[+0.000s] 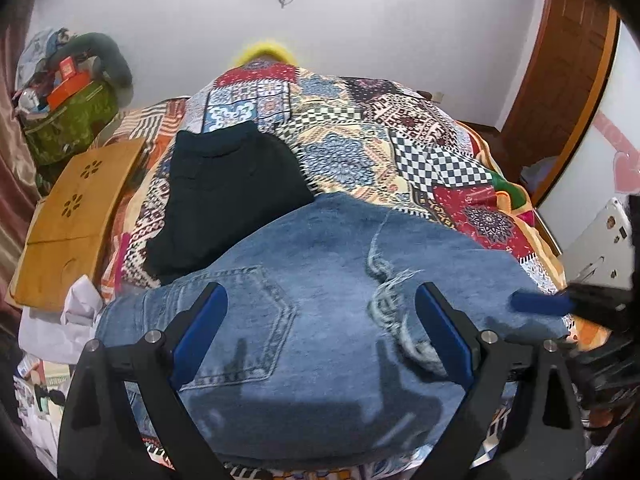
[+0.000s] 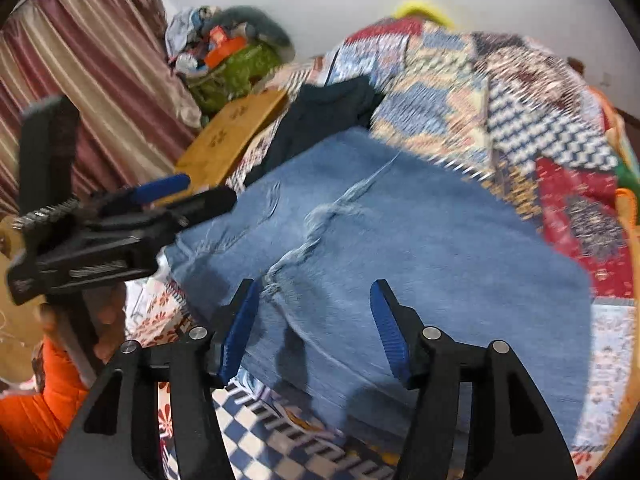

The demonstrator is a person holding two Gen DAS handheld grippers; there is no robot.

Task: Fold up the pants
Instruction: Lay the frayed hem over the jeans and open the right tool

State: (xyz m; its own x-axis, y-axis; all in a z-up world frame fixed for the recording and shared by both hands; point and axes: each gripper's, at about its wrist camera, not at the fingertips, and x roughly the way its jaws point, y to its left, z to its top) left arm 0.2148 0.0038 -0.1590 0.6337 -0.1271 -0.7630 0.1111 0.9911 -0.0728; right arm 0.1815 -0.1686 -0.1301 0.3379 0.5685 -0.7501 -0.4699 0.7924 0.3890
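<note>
Folded blue jeans (image 1: 320, 280) with a back pocket and frayed rips lie on the patchwork bedspread (image 1: 400, 140). My left gripper (image 1: 320, 300) is open just above the jeans, holding nothing. It also shows in the right wrist view (image 2: 176, 192) at the left, over the jeans' left edge. My right gripper (image 2: 316, 300) is open above the jeans (image 2: 420, 240), empty. One of its blue fingertips (image 1: 540, 303) shows at the right of the left wrist view.
A folded black garment (image 1: 224, 196) lies beyond the jeans. A wooden lap tray (image 1: 72, 216) sits at the left bed edge, a green bag of clutter (image 1: 72, 116) behind it. Curtains (image 2: 80, 60) hang at the left. A wooden door (image 1: 560, 80) stands at the right.
</note>
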